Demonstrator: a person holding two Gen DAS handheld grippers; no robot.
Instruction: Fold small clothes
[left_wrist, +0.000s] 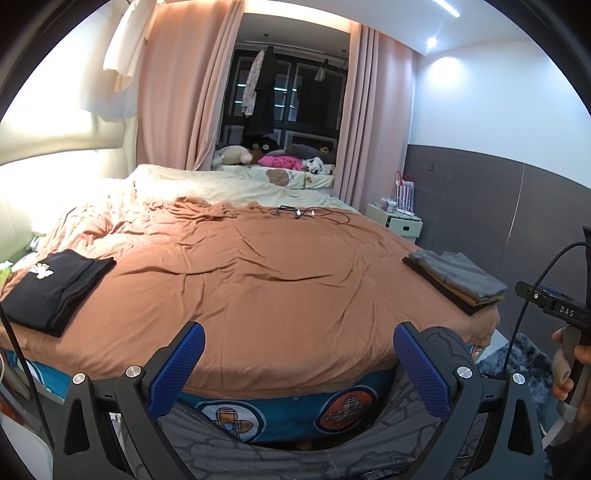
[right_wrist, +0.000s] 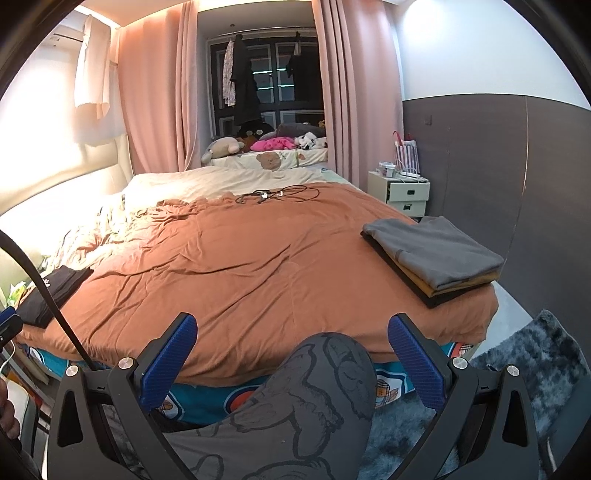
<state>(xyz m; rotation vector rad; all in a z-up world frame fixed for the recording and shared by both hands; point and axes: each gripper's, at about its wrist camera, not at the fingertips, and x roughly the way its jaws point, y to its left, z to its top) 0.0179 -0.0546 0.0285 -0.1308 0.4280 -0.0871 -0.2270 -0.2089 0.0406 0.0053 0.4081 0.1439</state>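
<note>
Orange bedspread (left_wrist: 280, 280) lies bare between black folded garment (left_wrist: 55, 288) and grey stack (left_wrist: 458, 277).

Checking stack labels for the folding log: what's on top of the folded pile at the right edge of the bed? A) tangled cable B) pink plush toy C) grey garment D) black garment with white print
C: the grey folded garment lies on top of the pile, over a mustard-yellow layer and a black one at the bottom, on the orange-brown bedspread; the black printed garment sits apart at the left edge.
</note>
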